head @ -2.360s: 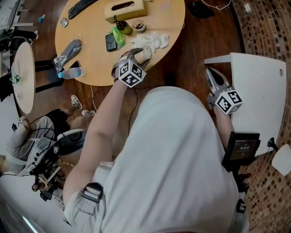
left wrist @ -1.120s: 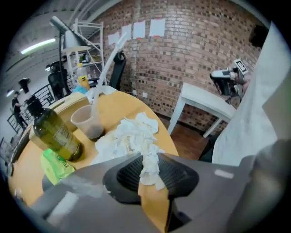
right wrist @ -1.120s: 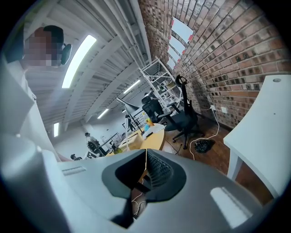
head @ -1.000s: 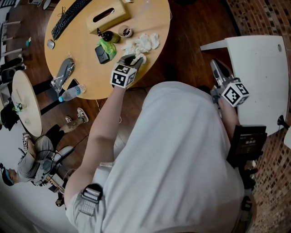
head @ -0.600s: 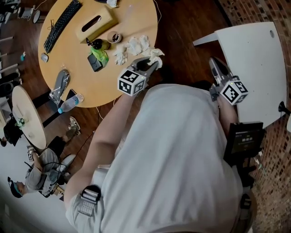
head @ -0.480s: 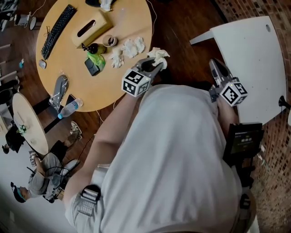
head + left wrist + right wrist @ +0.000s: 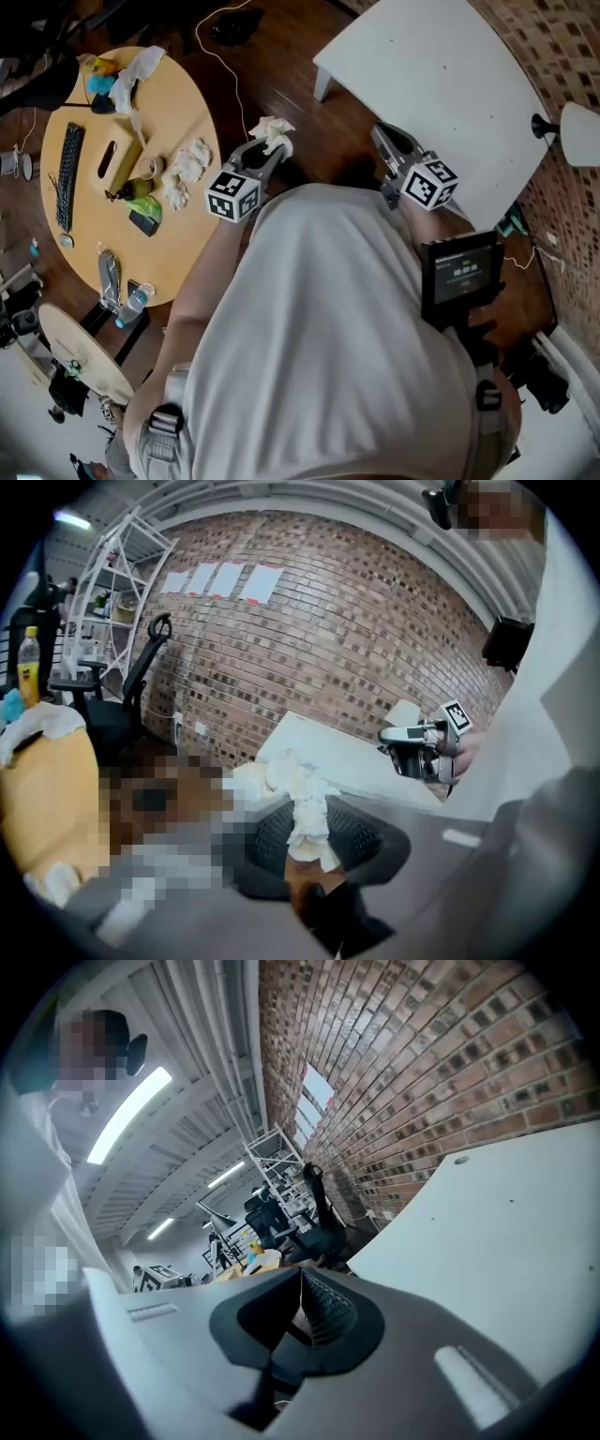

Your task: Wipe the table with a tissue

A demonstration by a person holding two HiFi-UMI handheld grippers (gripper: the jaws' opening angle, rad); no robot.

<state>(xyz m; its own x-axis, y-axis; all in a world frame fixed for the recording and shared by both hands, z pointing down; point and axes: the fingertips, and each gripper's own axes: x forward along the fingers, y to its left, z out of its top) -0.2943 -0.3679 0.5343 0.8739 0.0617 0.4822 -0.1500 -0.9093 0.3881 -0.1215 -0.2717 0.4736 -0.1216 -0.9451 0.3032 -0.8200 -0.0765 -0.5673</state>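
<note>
A crumpled white tissue (image 7: 272,130) sticks out of my left gripper (image 7: 265,147), which is shut on it above the dark wood floor, between the round wooden table (image 7: 192,103) and the white table (image 7: 441,84). In the left gripper view the tissue (image 7: 306,803) hangs between the jaws of the left gripper (image 7: 305,829), with the white table (image 7: 352,759) ahead. My right gripper (image 7: 387,141) is shut and holds nothing, at the white table's near edge. The right gripper view shows the right gripper (image 7: 300,1299) with its pads together beside the white table (image 7: 497,1232).
The wooden table carries loose crumpled tissues (image 7: 187,164), a tissue box (image 7: 117,164), a keyboard (image 7: 68,173), a phone (image 7: 142,221) and a water bottle (image 7: 131,305). A brick wall (image 7: 328,639) stands behind the white table. An office chair (image 7: 141,682) is at the far left.
My left gripper has left the wooden table with the tissue and swung right over the floor toward the white table. The right gripper has shifted along the white table's edge.
</note>
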